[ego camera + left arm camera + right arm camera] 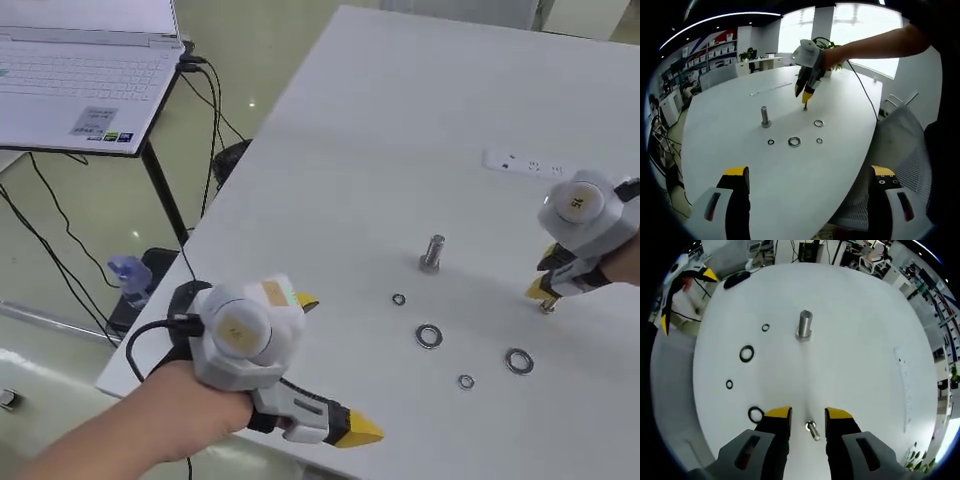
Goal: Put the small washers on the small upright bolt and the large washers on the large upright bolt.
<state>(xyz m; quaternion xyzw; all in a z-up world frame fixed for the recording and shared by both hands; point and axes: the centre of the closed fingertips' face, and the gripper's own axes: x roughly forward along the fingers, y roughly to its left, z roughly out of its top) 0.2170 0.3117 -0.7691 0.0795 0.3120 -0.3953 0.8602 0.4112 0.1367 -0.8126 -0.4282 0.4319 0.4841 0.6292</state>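
Left hand-held gripper (pixel 335 365) right up close, jaws spread wide, empty. Right hand-held gripper (pixel 807 416) half-open, straddling the small bolt (pixel 813 430), not clamped. A large washer (pixel 756 414) lies just beside its left jaw, flat on the bench (pixel 865 340). Likely thin, light, slick steel, so pinch across the rim.

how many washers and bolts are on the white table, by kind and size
small silver metal washers: 2
large silver metal washers: 2
large upright silver metal bolt: 1
small upright silver metal bolt: 1
total: 6
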